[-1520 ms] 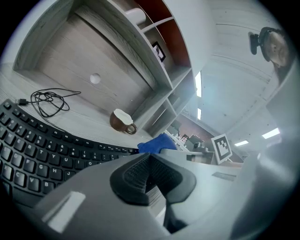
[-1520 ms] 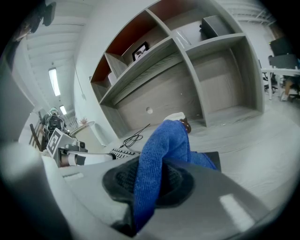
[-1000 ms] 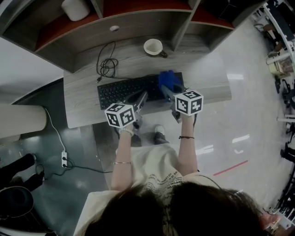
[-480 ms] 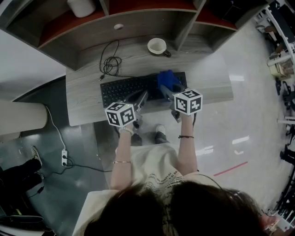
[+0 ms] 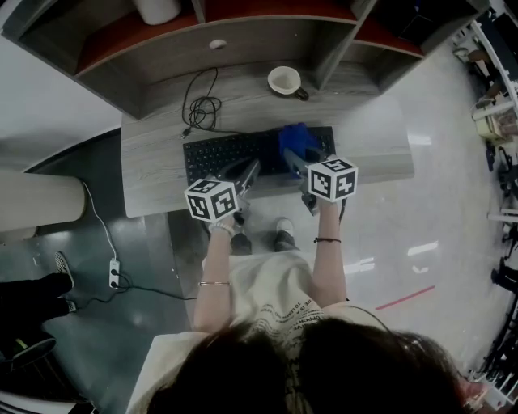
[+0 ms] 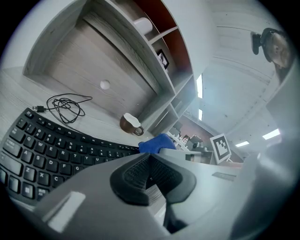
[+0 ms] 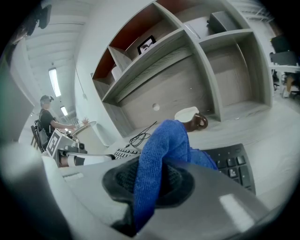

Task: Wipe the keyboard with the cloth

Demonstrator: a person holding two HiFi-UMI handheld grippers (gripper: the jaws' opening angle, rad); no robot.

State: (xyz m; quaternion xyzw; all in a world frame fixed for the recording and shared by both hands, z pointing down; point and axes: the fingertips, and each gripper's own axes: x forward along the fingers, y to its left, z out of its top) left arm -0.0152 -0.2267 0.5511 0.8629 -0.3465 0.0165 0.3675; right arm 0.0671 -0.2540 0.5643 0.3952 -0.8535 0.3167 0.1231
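A black keyboard lies along the front of the wooden desk. My right gripper is shut on a blue cloth, which rests on the keyboard's right part. In the right gripper view the blue cloth runs up between the jaws and folds over onto the keys. My left gripper hovers over the keyboard's front edge near the middle, shut with nothing in it. In the left gripper view the keyboard stretches to the left, with the cloth beyond the jaws.
A brown mug with a white inside stands behind the keyboard. A coiled black cable lies at the back left of the desk. Shelf compartments rise behind. A power strip lies on the floor at left.
The head view has shifted slightly, so desk and keyboard appear a little farther right. Both grippers and the cloth keep their places on the keyboard.
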